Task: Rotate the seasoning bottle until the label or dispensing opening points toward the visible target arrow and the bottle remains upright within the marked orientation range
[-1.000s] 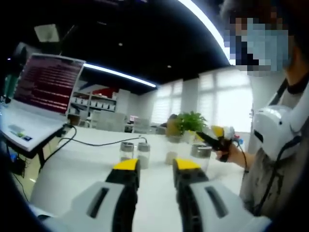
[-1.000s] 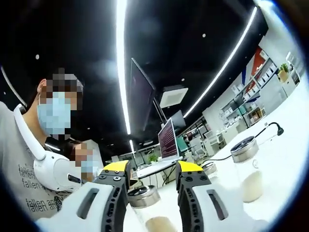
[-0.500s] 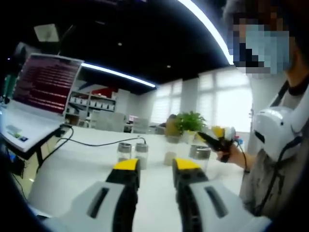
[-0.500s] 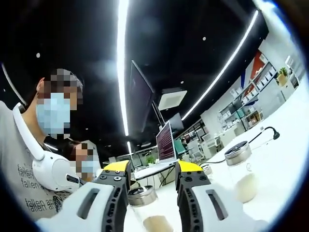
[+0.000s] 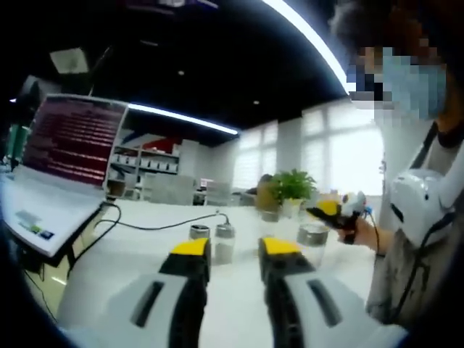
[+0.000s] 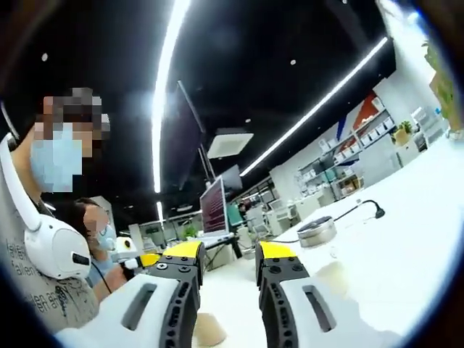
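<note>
Seasoning bottle (image 6: 319, 250), metal-capped, upright on white table (image 6: 406, 239), just beyond right gripper (image 6: 228, 251); jaws parted, nothing held. More jars (image 5: 212, 239) near the table's middle past left gripper (image 5: 234, 248), jaws likewise apart, empty. Laptop (image 5: 61, 156) at far end.

Dark ceiling with long light strips (image 5: 174, 116), bright windows (image 5: 348, 163), shelving (image 6: 366, 148), a white table (image 5: 130, 254).

No legible text — laptop screen (image 5: 69, 141) shows red lines, too blurred to read; shirt print (image 6: 43, 308) unreadable.
</note>
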Demonstrator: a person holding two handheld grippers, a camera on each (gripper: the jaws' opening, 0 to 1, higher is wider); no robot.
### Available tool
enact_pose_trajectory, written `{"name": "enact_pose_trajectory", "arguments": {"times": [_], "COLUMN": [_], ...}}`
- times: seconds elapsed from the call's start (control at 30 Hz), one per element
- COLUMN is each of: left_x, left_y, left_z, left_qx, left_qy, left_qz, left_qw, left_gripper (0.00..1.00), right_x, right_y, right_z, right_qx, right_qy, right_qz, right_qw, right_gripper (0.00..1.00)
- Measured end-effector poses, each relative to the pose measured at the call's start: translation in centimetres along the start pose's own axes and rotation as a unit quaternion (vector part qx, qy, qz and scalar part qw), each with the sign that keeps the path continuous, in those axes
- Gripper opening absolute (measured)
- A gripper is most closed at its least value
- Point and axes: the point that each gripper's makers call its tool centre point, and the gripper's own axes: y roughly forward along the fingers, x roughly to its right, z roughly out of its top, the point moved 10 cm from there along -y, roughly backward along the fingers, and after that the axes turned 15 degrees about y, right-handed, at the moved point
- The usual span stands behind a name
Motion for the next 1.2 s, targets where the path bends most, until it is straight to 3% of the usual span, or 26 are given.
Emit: {"name": "enact_pose_trajectory", "arguments": {"times": [0.13,0.27,0.37,0.47,0.57,0.63,0.9,1.1,1.2], "left_x": [-0.5,-1.0,-1.3,-2.0,-2.5,-2.6,-3.7,-2.5,-1.2], "left_y": [0.4,0.6,0.7,0.7,0.9,1.1,1.8,1.8,1.4], "left_z": [-0.7,-0.5,-0.4,-0.6,-1.0,-1.3,-1.1,-0.7,-0.5], "left_qx": [-0.022,-0.009,-0.002,0.001,0.0,-0.001,0.009,0.018,0.018], "left_qy": [0.009,0.004,0.004,0.005,0.0,0.0,-0.003,0.001,0.004], "left_qz": [0.004,0.006,0.008,0.015,0.019,0.018,0.016,0.016,0.014], "left_qw": [0.9997,0.9999,1.0,0.9999,0.9998,0.9998,0.9998,0.9997,0.9997], "left_gripper": [0.28,0.28,0.28,0.28,0.28,0.28,0.28,0.28,0.28], "right_x": [1.9,3.7,4.4,5.2,5.8,6.3,6.7,5.3,5.2], "right_y": [0.2,-0.1,-0.2,0.1,1.1,1.9,4.6,3.2,2.3], "right_z": [0.9,1.8,2.2,3.0,3.5,3.6,3.4,3.6,3.6], "right_qx": [0.024,0.057,0.05,0.034,0.025,0.014,-0.021,-0.018,-0.023], "right_qy": [0.008,0.018,0.005,-0.036,-0.064,-0.077,-0.09,-0.094,-0.111], "right_qz": [-0.054,-0.1,-0.122,-0.153,-0.169,-0.173,-0.156,-0.145,-0.16], "right_qw": [0.9982,0.9932,0.9912,0.987,0.9833,0.9817,0.9835,0.9848,0.9806], "right_gripper": [0.28,0.28,0.28,0.3,0.41,0.48,0.48,0.49,0.49]}}
